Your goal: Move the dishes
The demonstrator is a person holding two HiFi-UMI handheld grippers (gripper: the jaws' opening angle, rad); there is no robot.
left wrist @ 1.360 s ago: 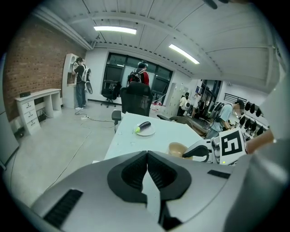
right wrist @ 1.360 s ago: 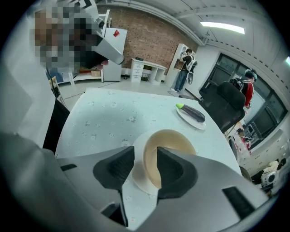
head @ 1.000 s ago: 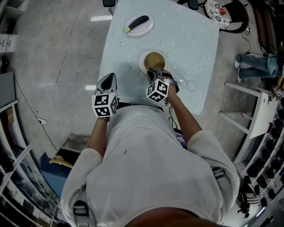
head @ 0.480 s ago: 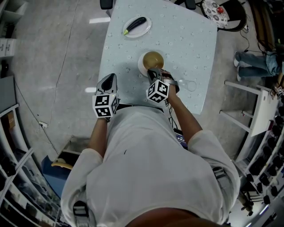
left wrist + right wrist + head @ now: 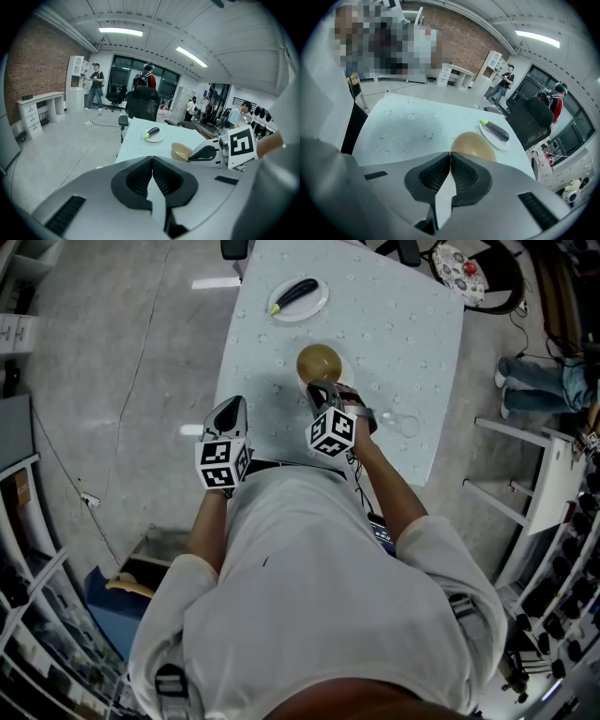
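A tan bowl [image 5: 319, 362] hangs tilted over the pale blue table [image 5: 403, 324], with my right gripper [image 5: 322, 388] shut on its near rim. In the right gripper view the bowl [image 5: 474, 144] shows just past the closed jaws [image 5: 450, 157]. A sliver of a white dish [image 5: 344, 369] shows beside and below the bowl. A white plate [image 5: 298, 298] with an eggplant [image 5: 294, 292] lies at the table's far left. My left gripper [image 5: 229, 411] hovers over the near left edge, shut and empty. From the left gripper view [image 5: 151, 165] the bowl [image 5: 180, 151] and the plate [image 5: 153, 137] are visible.
A clear round object [image 5: 405, 423] lies on the table to the right of my right hand. A dark chair [image 5: 142, 104] stands at the table's far end, a white rack [image 5: 530, 474] to the right. Several people stand far off across the room.
The right gripper has closed on the bowl's rim and carried it a little up and away from me, off the centre of the white dish. The left gripper has stayed put.
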